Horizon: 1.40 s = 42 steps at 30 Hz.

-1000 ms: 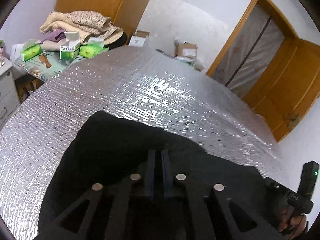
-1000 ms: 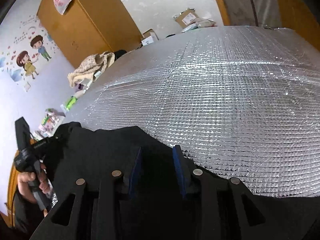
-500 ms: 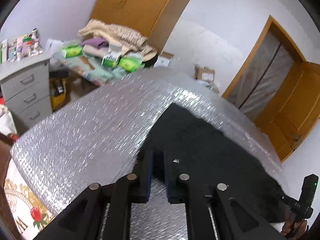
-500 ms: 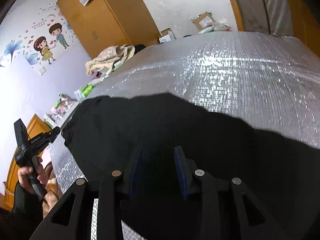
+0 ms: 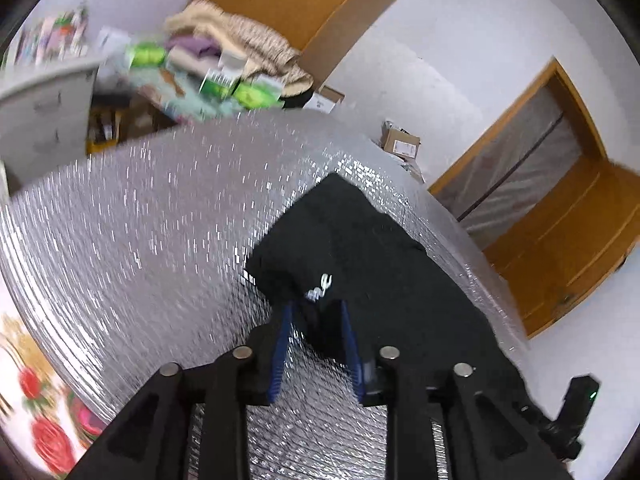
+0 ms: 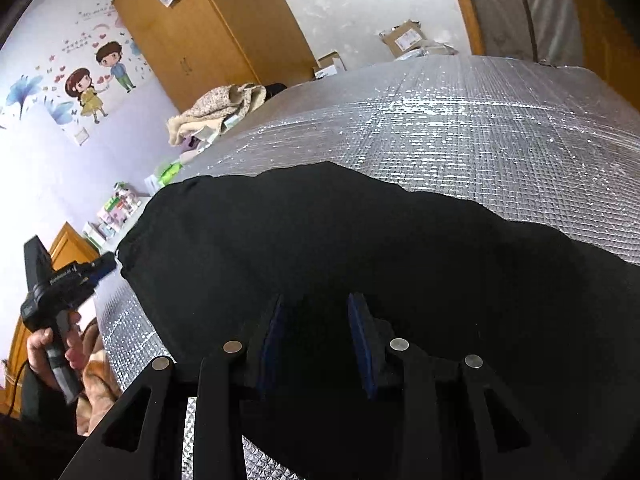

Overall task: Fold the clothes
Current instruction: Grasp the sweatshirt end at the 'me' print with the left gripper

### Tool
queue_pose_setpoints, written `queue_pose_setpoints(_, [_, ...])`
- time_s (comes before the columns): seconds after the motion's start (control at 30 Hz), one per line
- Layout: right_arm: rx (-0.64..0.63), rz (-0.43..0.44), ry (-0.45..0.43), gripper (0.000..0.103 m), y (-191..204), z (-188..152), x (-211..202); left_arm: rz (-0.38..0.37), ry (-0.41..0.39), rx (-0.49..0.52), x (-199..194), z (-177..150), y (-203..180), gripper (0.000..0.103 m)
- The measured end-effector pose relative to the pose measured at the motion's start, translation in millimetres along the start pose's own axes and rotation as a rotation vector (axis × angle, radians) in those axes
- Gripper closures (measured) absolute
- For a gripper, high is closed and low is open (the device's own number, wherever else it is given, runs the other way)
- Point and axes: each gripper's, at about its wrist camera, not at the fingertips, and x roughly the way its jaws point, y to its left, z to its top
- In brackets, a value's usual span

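Observation:
A black garment (image 5: 380,248) lies flat on the silver quilted mat (image 5: 140,240), with a small white print (image 5: 320,284) near its left edge. My left gripper (image 5: 316,308) is at that edge. Its jaws are opening, and the hem lies loose between the blue pads (image 5: 280,352). In the right wrist view the garment (image 6: 360,240) spreads across the mat (image 6: 480,128). My right gripper (image 6: 316,300) hovers low over it with its pads apart and black cloth under the gap. The left gripper (image 6: 100,266) shows at the garment's left end, held by a hand (image 6: 40,344).
Beyond the mat's far left edge stand a heap of blankets (image 5: 240,36), green boxes (image 5: 256,94) and a grey drawer cabinet (image 5: 44,108). A cardboard box (image 5: 400,144) and wooden doors (image 5: 560,240) are behind. A floral sheet (image 5: 40,420) shows under the mat's left edge.
My left gripper let go of the black cloth, slid left to the garment's edge and opened wide. The garment now reaches farther across the mat ahead of the right gripper.

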Motion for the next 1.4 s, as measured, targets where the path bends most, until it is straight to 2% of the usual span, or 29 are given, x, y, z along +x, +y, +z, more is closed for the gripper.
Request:
queue_pose_setpoints(0.37, [0.005,0.031,-0.020,0.069,-4.0,-1.4,-1.7,-0.044,-0.066,-0.145,1.2,1.5,17.2,0.068])
queue_pose_setpoints(0.57, [0.007,0.033,-0.024,0.069,-4.4,-3.1,-3.1,-0.006,-0.090,-0.124,4.5,1.7,11.6,0.068])
queue_pose_setpoints(0.8, [0.009,0.032,-0.029,0.069,-3.9,-4.6,-5.1,0.032,-0.082,-0.098,11.3,7.3,8.5,0.068])
queue_pose_setpoints(0.87, [0.009,0.031,-0.031,0.069,-4.4,-5.6,-6.3,0.081,-0.102,-0.068,7.9,5.5,4.2,0.068])
queue_pose_setpoints(0.97, [0.012,0.034,-0.034,0.069,-4.6,-6.6,-7.1,0.147,-0.130,-0.006,7.2,5.1,-3.5,0.061])
queue_pose_setpoints(1.13, [0.012,0.033,-0.035,0.069,-4.9,-7.5,-7.4,0.146,-0.138,0.024,18.6,12.0,-3.7,0.060])
queue_pose_setpoints(1.4, [0.013,0.032,-0.037,0.069,-4.3,-8.2,-7.9,0.100,-0.113,-0.036,21.1,17.4,2.9,0.060])
